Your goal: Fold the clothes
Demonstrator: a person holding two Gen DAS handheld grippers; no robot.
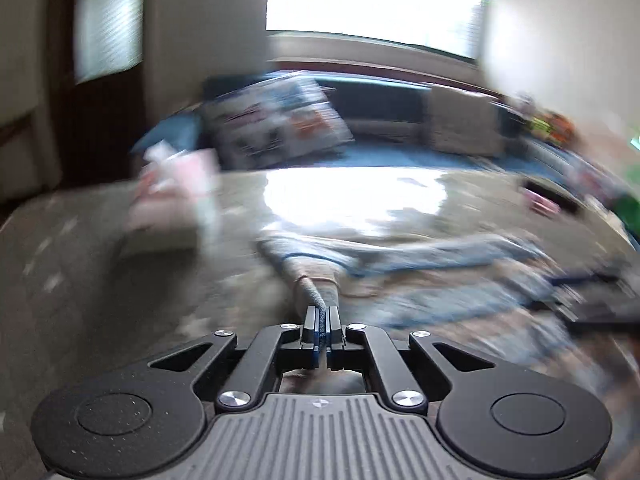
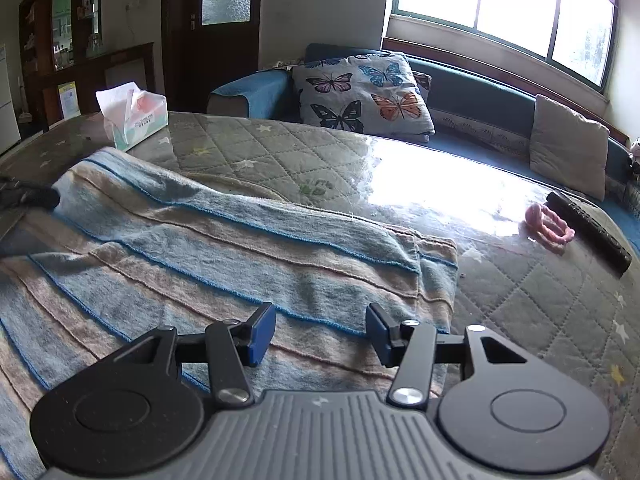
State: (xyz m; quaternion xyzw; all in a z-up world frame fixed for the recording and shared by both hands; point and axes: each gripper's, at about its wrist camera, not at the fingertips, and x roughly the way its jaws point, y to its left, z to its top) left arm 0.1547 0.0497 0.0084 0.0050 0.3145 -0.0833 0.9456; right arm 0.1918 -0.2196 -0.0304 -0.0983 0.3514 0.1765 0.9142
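The towel (image 2: 240,248) is striped pale blue and beige with thin bright-blue lines. The table cover (image 2: 280,152) is grey-green, diamond-quilted, dotted with pale stars. The cushion (image 2: 360,92) is light grey with purple, blue, orange and black butterflies. The hair tie (image 2: 550,224) is pink, the remote (image 2: 588,228) black.

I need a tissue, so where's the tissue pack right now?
In the right wrist view the tissue pack stands upper left on the quilted table cover, just beyond the striped towel's far corner.
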